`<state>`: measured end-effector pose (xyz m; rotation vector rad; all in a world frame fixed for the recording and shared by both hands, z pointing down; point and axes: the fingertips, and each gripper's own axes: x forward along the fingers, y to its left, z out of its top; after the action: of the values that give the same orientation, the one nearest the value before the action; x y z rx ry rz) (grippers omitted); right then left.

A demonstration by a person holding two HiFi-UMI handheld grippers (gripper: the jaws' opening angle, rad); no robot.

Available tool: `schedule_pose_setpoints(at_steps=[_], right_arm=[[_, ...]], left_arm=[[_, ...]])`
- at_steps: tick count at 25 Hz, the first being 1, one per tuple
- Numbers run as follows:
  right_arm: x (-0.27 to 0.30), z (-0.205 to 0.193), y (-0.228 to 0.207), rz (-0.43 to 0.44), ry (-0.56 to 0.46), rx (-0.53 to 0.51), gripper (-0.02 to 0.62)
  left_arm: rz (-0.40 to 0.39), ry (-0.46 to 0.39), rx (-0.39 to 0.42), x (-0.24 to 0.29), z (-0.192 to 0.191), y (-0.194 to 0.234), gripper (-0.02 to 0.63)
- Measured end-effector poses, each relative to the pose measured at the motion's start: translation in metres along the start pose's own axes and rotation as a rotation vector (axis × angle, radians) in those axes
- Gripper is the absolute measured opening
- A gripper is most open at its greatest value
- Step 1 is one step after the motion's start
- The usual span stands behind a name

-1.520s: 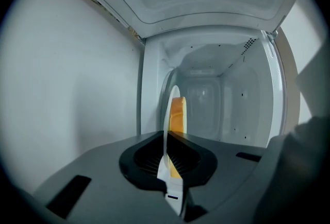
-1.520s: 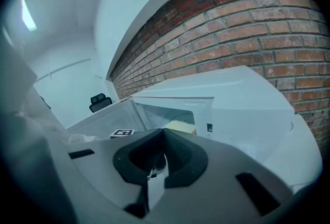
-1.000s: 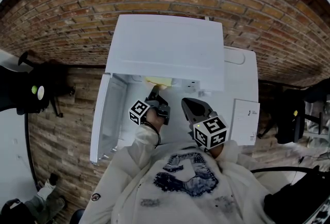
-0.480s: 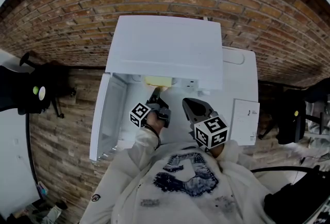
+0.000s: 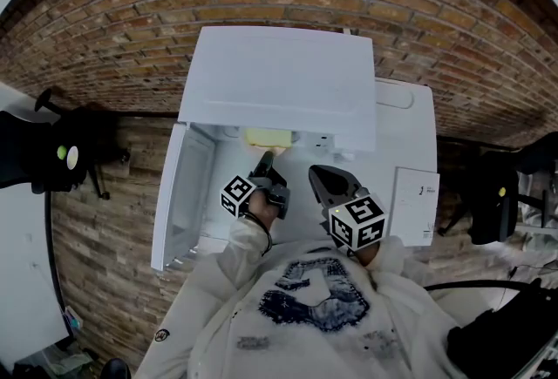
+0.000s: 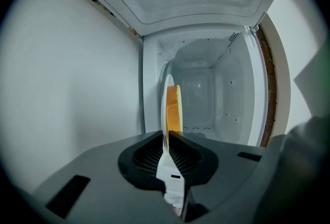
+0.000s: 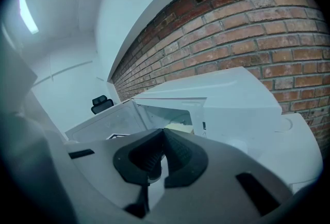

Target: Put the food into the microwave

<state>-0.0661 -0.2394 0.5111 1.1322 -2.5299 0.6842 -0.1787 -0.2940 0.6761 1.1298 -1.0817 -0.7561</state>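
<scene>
Food point(image 6: 174, 107), a yellow slab on a thin white plate point(image 6: 165, 115), sat at the open microwave's point(image 5: 279, 81) mouth. The left gripper point(image 5: 265, 159) had its jaws narrowly apart around the plate's rim, having just closed slightly. The plate looked stiff and slick, best pinched by the rim and kept level. The right gripper point(image 7: 161, 135) was closed and empty.

Head view looks down; gripper views face the microwave point(image 5: 279, 81)

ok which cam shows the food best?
Left gripper view: the orange food on its white plate sits close and centred, edge-on, at the microwave opening. Head view shows only a pale yellow patch under the microwave's top; right gripper view, a tiny sliver.
</scene>
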Motion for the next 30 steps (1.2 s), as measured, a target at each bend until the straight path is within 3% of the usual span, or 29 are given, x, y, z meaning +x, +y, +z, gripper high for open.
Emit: schedule_pose_setpoints(at_steps=[22,30], right_arm=[[0.004,-0.002,-0.017,-0.04,0.009,0.031,0.014],[0.006,-0.003,-0.016,-0.045,0.014,0.034,0.015]], left_arm=[[0.022,-0.011,-0.031,0.037,0.016,-0.001,0.032],[0.016,0.023,-0.012,0.042,0.01,-0.003,0.034]])
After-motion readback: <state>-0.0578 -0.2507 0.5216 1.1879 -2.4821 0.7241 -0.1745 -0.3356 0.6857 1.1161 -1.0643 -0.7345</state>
